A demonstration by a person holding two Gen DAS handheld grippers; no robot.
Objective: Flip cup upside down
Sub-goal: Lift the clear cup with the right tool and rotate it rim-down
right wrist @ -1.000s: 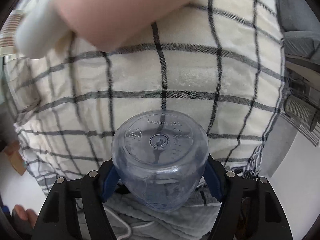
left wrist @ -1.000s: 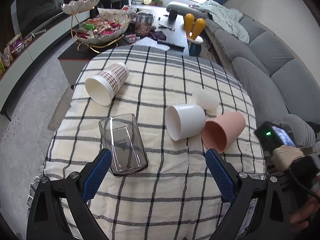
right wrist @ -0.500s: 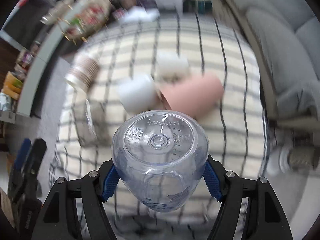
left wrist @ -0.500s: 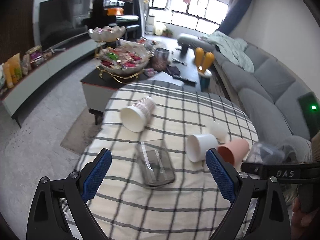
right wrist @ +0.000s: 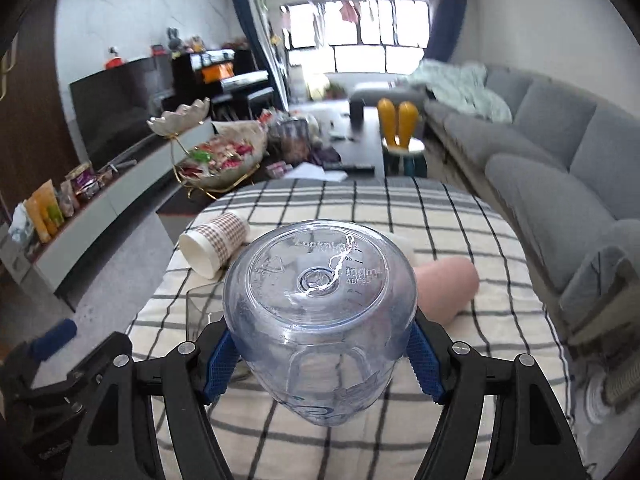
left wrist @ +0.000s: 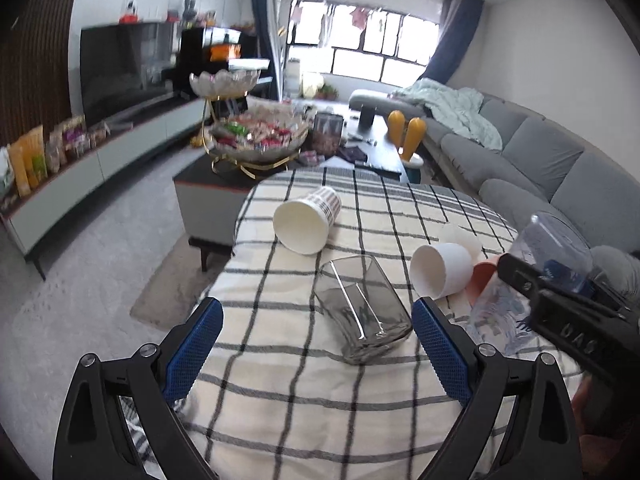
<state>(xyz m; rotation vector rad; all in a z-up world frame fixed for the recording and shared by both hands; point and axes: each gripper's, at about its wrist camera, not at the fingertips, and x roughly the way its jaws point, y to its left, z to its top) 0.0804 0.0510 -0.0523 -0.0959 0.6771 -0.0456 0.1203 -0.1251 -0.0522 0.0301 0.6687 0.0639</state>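
My right gripper (right wrist: 320,364) is shut on a clear plastic cup (right wrist: 320,304), held bottom up above the checked tablecloth (right wrist: 460,224). In the left wrist view the same cup (left wrist: 552,256) and the right gripper show at the right edge. My left gripper (left wrist: 316,344) is open and empty, low over the near part of the table. In front of it a smoky square glass (left wrist: 360,308) lies on its side. A white cup (left wrist: 440,268), a pink cup (left wrist: 482,280) and a patterned paper cup (left wrist: 308,220) also lie on their sides.
A small white cup (left wrist: 460,236) lies behind the white one. Beyond the table stand a dark coffee table with a snack bowl stand (left wrist: 256,140). A grey sofa (left wrist: 540,160) runs along the right. A TV unit (left wrist: 112,80) lines the left wall.
My right gripper has tilted up from facing the tablecloth to looking across the room, still holding the clear cup bottom up. My left gripper has pulled back and risen from the table.
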